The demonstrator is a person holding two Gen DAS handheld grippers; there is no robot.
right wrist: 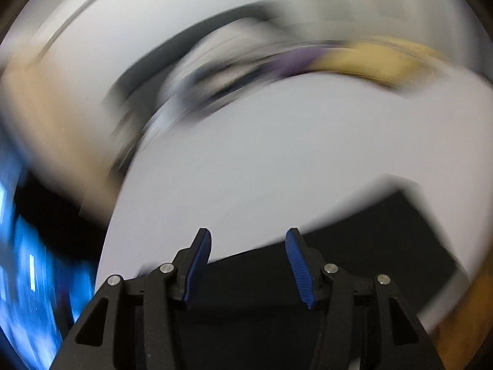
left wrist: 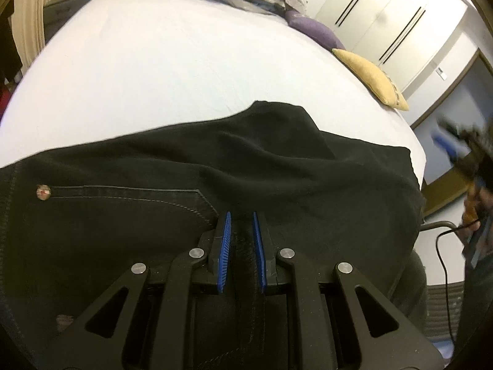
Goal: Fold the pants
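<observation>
1. The black pants point(left wrist: 215, 178) are spread on the near part of a white bed point(left wrist: 154, 71).
2. A pants fold is clamped by the left gripper point(left wrist: 241, 225).
3. Purple point(left wrist: 311, 29) and tan point(left wrist: 369, 77) cushions are seen before a white wardrobe point(left wrist: 394, 15).
4. The right gripper point(right wrist: 248, 246) is held parted, gripping nothing, amid blur.

Black pants point(left wrist: 277, 166), white bed point(left wrist: 154, 71), seemingly purple and tan cushions.

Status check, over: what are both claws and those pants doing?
Left gripper shut on black pants. Right gripper open, empty. Pants lie on bed. Nothing blocking.
</observation>
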